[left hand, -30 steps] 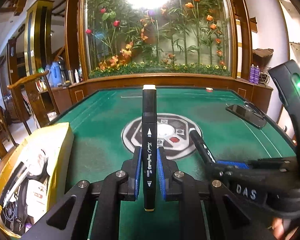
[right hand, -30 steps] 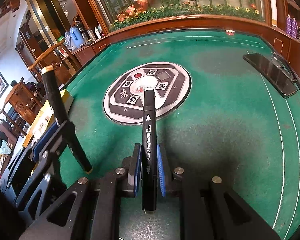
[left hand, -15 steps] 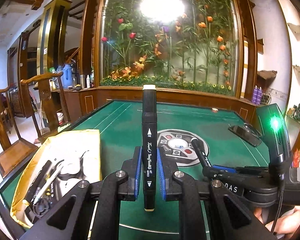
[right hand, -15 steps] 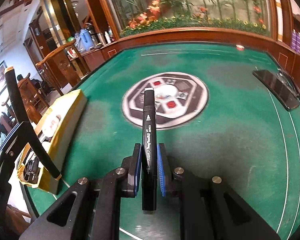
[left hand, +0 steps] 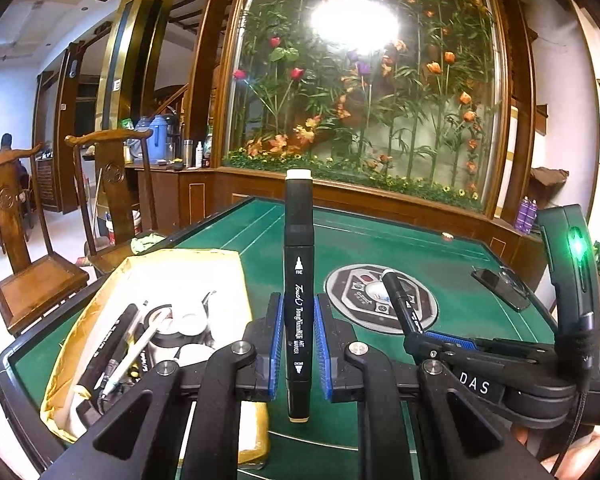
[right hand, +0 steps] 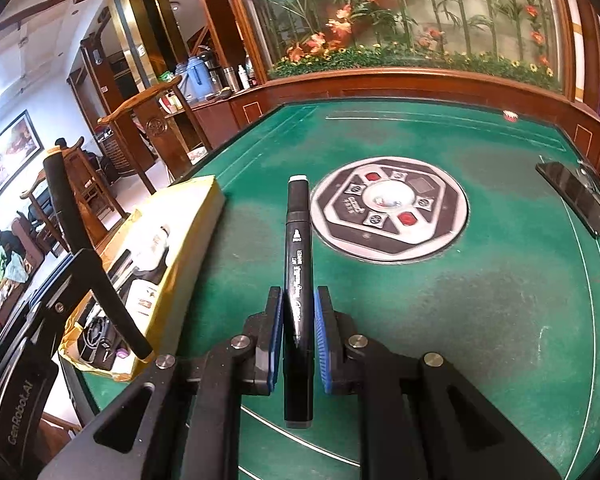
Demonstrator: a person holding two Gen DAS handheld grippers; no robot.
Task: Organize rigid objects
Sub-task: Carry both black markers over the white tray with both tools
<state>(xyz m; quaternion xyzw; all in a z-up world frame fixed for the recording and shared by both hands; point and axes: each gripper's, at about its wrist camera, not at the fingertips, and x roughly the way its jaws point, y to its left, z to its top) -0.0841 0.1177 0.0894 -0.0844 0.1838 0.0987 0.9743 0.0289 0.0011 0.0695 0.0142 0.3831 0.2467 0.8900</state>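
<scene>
My left gripper (left hand: 297,306) is shut on a black marker with cream end caps (left hand: 298,264), held upright along the fingers. It hovers just right of an open yellow box (left hand: 188,268) holding pens, tape rolls and other small items. My right gripper (right hand: 297,302) is shut on a second black marker with a grey tip (right hand: 297,240), above the green table (right hand: 480,300). In the left wrist view the right gripper (left hand: 440,338) sits close on the right with its marker (left hand: 400,300). In the right wrist view the left gripper (right hand: 76,272) stands over the yellow box (right hand: 192,208).
A round grey control panel (right hand: 392,208) sits in the table's middle. A dark phone (right hand: 576,196) lies at the right edge and a small red-white item (right hand: 510,116) at the far side. Wooden chairs (left hand: 24,240) stand left of the table, and a person's fingers (left hand: 580,452) show at bottom right.
Both grippers have drawn back and leftward with their markers still held. The yellow box has come much further into both views, and the central panel has receded.
</scene>
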